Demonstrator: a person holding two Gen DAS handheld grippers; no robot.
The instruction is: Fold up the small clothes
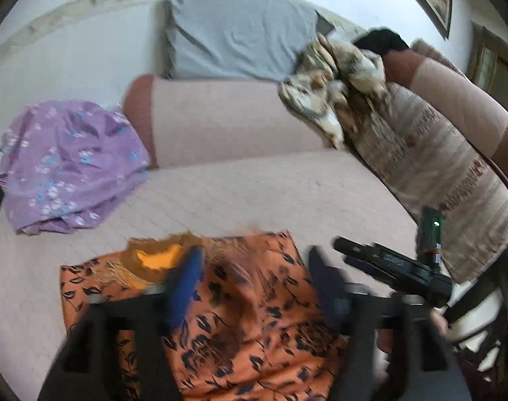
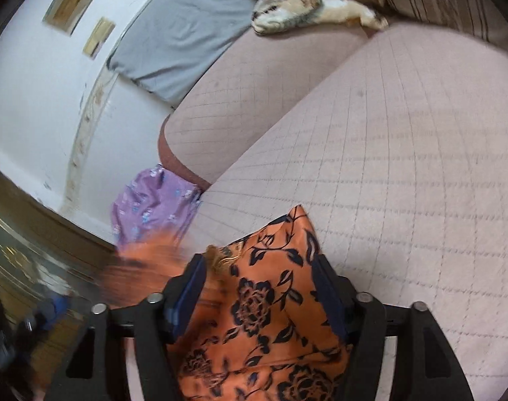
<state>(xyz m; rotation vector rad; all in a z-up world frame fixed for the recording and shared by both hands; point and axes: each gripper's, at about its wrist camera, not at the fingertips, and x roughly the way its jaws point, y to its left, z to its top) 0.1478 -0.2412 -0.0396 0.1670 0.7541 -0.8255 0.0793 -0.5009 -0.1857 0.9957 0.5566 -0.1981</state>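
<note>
An orange satin garment printed with dark navy flowers (image 1: 247, 314) lies rumpled on the pink quilted bed (image 1: 240, 193); a lilac floral-print cloth (image 1: 70, 167) sits crumpled at ten o'clock.

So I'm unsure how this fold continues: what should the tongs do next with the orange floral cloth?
Probably close the right tongs on the orange floral cloth lying between their open fingers, since it sits rumpled on the pink bed cover.

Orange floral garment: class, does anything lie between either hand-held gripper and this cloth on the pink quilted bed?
Nothing visible does. The orange floral garment lies directly under the open left hand-held gripper and between the open right hand-held gripper's fingers.
</note>
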